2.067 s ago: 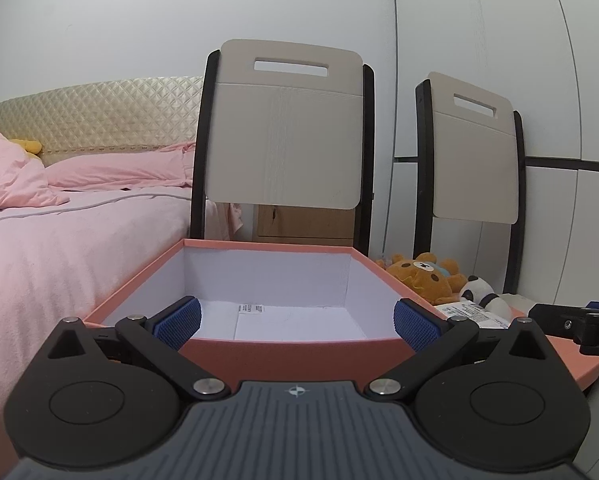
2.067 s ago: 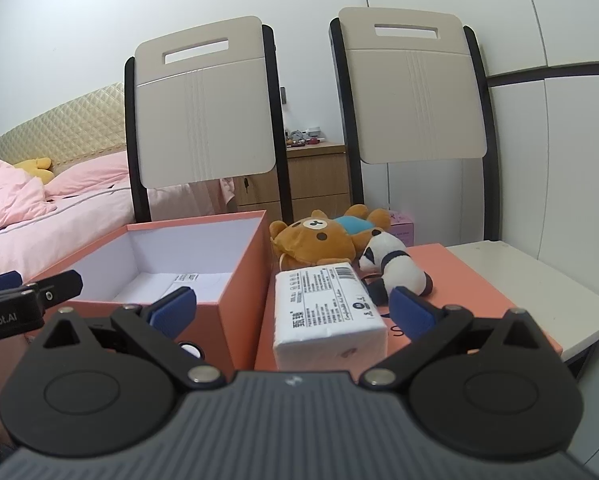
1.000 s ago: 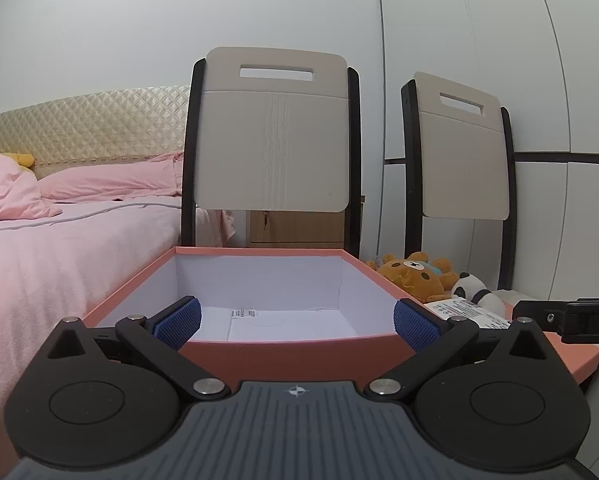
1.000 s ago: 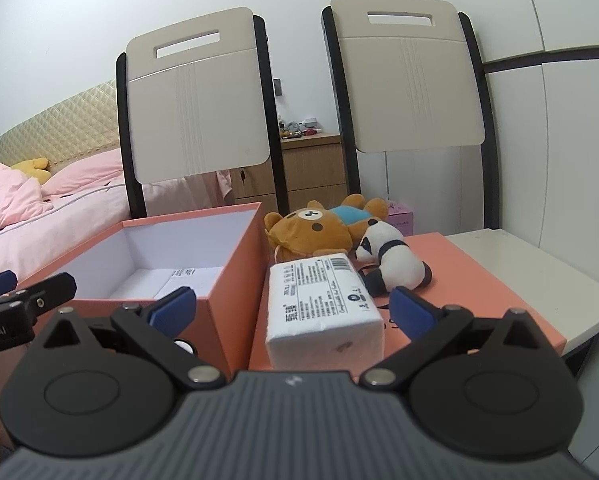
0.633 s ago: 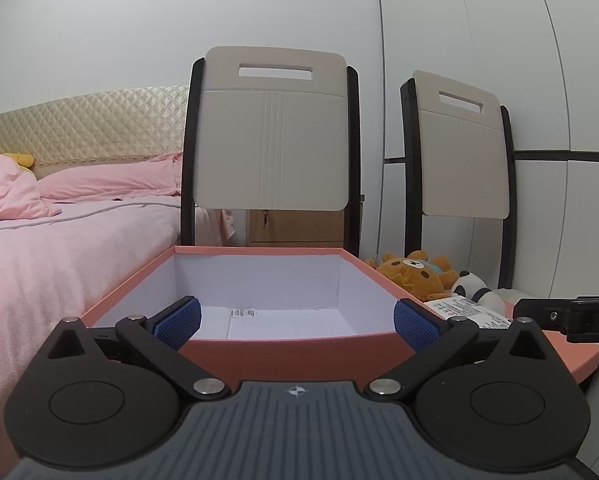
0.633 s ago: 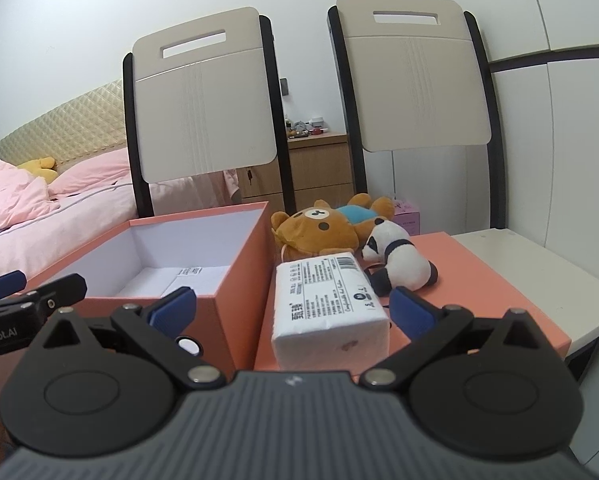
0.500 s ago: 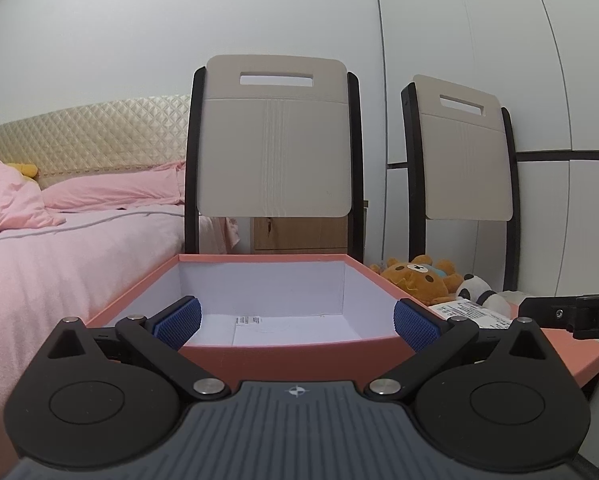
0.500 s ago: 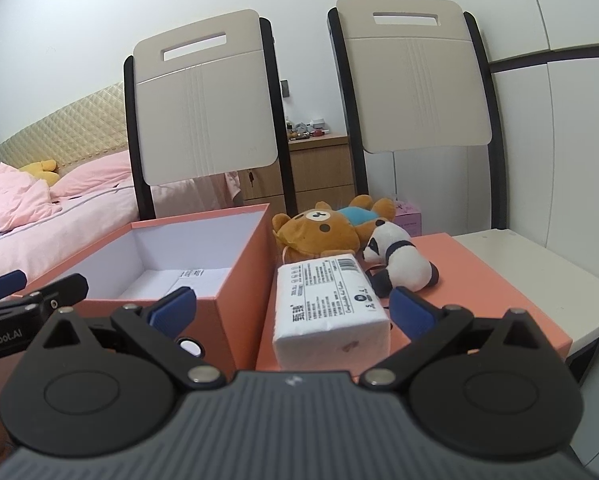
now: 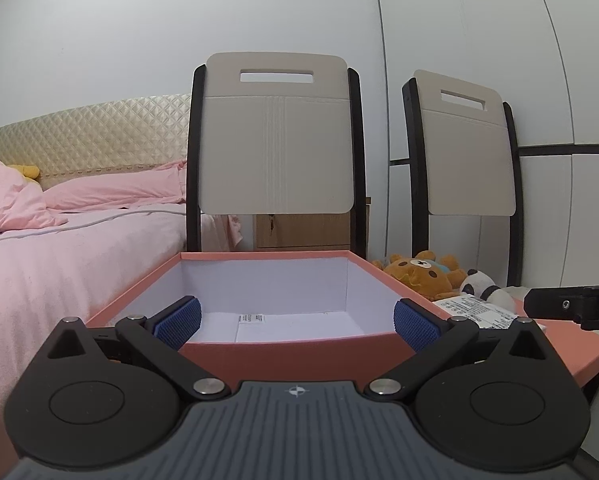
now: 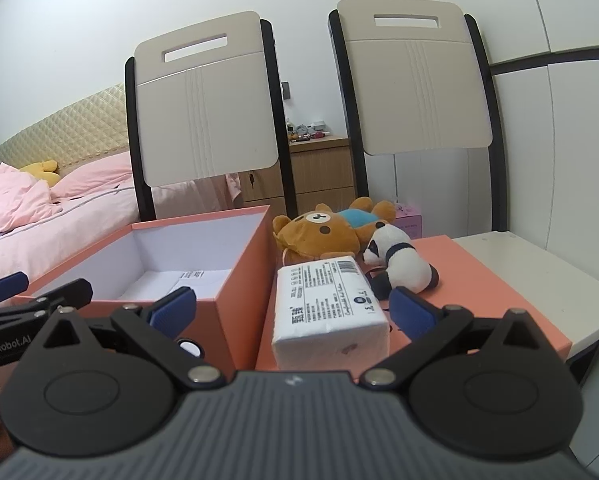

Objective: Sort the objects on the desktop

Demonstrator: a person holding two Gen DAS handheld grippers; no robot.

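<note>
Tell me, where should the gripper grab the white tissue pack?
Probably across the tissue pack's two long sides, near its front end. It lies flat, lengthwise toward the right gripper, whose open jaws already sit wider than it. Come straight in from the front; the panda touches the far end.

Two beige folding chairs (image 10: pixel 205 104) lean against the wall; a pink bed (image 9: pixel 59 248) lies left, a wooden nightstand (image 10: pixel 319 168) behind.

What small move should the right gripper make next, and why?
Probably ease the right gripper forward around the tissue pack: its jaws are open and empty, the pack lies directly ahead on the orange lid, beside the open orange box.
</note>
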